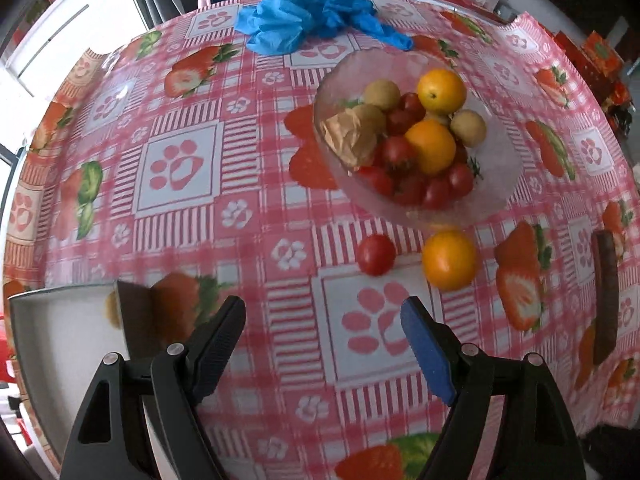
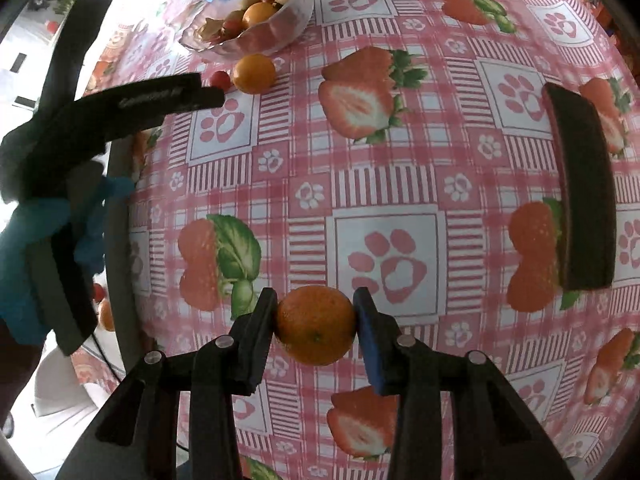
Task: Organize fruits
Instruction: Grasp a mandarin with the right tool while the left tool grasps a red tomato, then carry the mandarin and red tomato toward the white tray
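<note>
Orange-skinned fruit (image 2: 315,324) sits pinched between the two pads of the right hand-held gripper (image 2: 315,326), one pad pressing each side; whether it is lifted off the pink strawberry-print table (image 2: 400,152) cannot be told. The glass bowl (image 2: 296,16), already carrying oranges, small red tomatoes and pale round fruits, lies at the far left of this hand-held gripper, well apart from it. The held fruit is round, so no long axis governs its placement.

Left hand-held gripper (image 1: 324,320): jaws spread wide, nothing between them, nothing touched. Two loose fruits lie just ahead of it on the table: a tomato (image 1: 376,254) and an orange (image 1: 450,260), the orange just beside the near rim of the bowl (image 1: 496,196). The left unit is the nearer one to both and to the bowl. The tomato lies ahead between the fingers; the orange lies ahead and right of the blue-padded finger (image 1: 426,350).

A white tray (image 1: 60,340) sits at the near left. A dark block (image 2: 584,188) lies at the right.
</note>
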Demonstrator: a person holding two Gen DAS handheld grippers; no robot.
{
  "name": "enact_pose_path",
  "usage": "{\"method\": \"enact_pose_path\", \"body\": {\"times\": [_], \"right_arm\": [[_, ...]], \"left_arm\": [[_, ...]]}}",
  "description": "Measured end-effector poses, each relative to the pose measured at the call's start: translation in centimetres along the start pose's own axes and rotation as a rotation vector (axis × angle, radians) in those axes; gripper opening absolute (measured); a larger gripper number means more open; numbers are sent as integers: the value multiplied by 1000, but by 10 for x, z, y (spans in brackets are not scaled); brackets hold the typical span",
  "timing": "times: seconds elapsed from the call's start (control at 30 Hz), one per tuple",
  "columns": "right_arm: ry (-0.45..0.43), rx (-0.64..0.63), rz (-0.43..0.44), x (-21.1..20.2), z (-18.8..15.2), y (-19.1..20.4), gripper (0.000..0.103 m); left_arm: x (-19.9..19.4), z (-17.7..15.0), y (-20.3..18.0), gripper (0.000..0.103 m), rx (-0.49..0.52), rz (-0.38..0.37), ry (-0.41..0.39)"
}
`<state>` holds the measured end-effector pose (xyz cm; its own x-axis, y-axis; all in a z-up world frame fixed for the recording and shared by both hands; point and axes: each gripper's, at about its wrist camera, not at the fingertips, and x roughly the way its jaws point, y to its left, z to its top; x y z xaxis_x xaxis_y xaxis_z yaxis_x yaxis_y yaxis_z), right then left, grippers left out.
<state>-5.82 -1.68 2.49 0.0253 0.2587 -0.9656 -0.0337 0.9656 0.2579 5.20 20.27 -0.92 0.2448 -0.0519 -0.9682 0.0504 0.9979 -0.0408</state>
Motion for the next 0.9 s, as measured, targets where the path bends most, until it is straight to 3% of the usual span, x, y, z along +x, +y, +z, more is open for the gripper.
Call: {"method": "enact_pose_path", "body": {"times": [0.17, 0.23, 0.33, 0.43, 0.47, 0.53, 0.6, 0.73, 0.9], "right_arm": [[4, 6, 8, -12, -22, -11, 43], [4, 12, 7, -15, -26, -13, 43], [3, 24, 2, -21, -34, -19, 43], [5, 31, -3, -22, -39, -23, 43], [7, 34, -4, -23, -40, -24, 43], [10, 38, -6, -24, -44, -25, 43], [11, 40, -8, -24, -48, -24, 43], [20, 49, -23, -17, -55, -18, 43], [47, 69, -43, -8, -75, -16, 43]], "left_arm": [[8, 5, -1, 81, -15, -22, -14], [11, 7, -3, 73, -22, -39, -24], [15, 9, -11, 71, -14, -35, -41], [17, 13, -20, 54, 14, -3, -48], [18, 15, -22, 40, 15, -4, -50], [17, 19, -22, 21, 19, -29, -35], [14, 16, -20, 21, 10, -67, -13], [10, 4, -24, 21, 28, -71, 9], [1, -40, -25, 21, 38, -40, 69]]}}
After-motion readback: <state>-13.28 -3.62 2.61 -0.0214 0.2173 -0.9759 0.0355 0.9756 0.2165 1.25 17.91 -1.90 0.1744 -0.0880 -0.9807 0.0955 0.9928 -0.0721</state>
